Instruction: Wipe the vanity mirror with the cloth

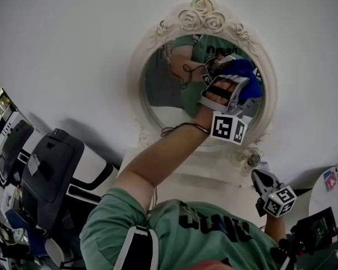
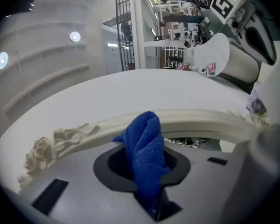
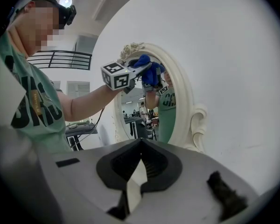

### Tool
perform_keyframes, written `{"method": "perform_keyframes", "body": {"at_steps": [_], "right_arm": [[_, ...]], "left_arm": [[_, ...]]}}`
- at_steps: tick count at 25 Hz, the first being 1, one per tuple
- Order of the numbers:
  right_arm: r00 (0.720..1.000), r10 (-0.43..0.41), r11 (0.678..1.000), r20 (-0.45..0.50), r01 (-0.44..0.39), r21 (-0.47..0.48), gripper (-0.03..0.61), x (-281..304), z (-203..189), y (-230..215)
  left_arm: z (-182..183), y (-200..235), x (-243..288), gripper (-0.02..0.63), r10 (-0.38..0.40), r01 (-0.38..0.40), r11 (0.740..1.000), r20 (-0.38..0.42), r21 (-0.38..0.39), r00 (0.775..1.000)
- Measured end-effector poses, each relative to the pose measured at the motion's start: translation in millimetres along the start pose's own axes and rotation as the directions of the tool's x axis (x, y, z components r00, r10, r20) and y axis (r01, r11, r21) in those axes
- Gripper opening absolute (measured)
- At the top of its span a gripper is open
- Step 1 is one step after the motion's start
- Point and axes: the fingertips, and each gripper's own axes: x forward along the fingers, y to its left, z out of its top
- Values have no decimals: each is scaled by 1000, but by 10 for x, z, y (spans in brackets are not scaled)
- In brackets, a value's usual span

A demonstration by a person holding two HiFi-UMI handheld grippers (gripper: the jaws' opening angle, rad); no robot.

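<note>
**A:** Start at the left gripper. What has it got?

**B:** One blue terry cloth. The jaws are clamped on its lower end, and the rest stands bunched up out of them.

**A:** And just ahead of those jaws?

**B:** The one vanity mirror, oval, in a cream carved frame. The cloth is up against the glass at the side nearer the right gripper. Its blue reflection meets it there, so it looks to be touching.

**A:** Anything carved on the frame?

**B:** Three roses at the crown, beyond the cloth.

**A:** What's behind that gripper?

**B:** One bare forearm reaching up to it from a green T-shirt.

**A:** And the right gripper?

**B:** It's closed. The jaw tips meet with only a sliver of light lower down, and nothing is between them. It hangs below the mirror, well apart from the cloth, pointing up along the white wall.

**A:** So what's the count?

**B:** Two grippers, each with one marker cube: the left's and the right's. One cloth and one mirror.
</note>
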Motion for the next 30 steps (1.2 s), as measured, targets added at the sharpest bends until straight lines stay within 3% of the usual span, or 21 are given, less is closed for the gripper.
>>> {"method": "perform_keyframes", "body": {"at_steps": [2, 5, 9, 12, 16, 18, 24, 30], "right_arm": [[1000, 8, 1000, 1, -8, -8, 12, 41, 39, 45], [1000, 23, 999, -4, -23, -31, 12, 121, 105, 126], [999, 33, 998, -17, -33, -59, 12, 213, 168, 196], [998, 48, 995, -31, -50, -82, 12, 285, 218, 267], [997, 67, 991, -44, -71, -110, 12, 412, 269, 380], [996, 71, 990, -47, -76, -121, 12, 427, 271, 436], [998, 37, 993, -55, -43, -111, 12, 321, 235, 371], [999, 13, 995, -50, -18, -101, 12, 223, 203, 248]], "left_arm": [[-265, 168, -315, 89, 40, -42, 997, -35, -58, 999], [-990, 515, -905, 89, 116, -137, 982, -163, -126, 980], [-2018, 788, -1681, 89, 179, -261, 950, -387, -172, 905], [-2406, 862, -2008, 89, 194, -303, 939, -476, -164, 858], [-2573, 733, -1993, 89, 181, -265, 958, -487, -110, 855], [-2603, 675, -1930, 89, 150, -241, 962, -492, -128, 857], [-2632, 657, -1844, 89, 141, -289, 930, -502, -229, 853], [-2570, 664, -1786, 86, 152, -320, 914, -519, -251, 841]]}}
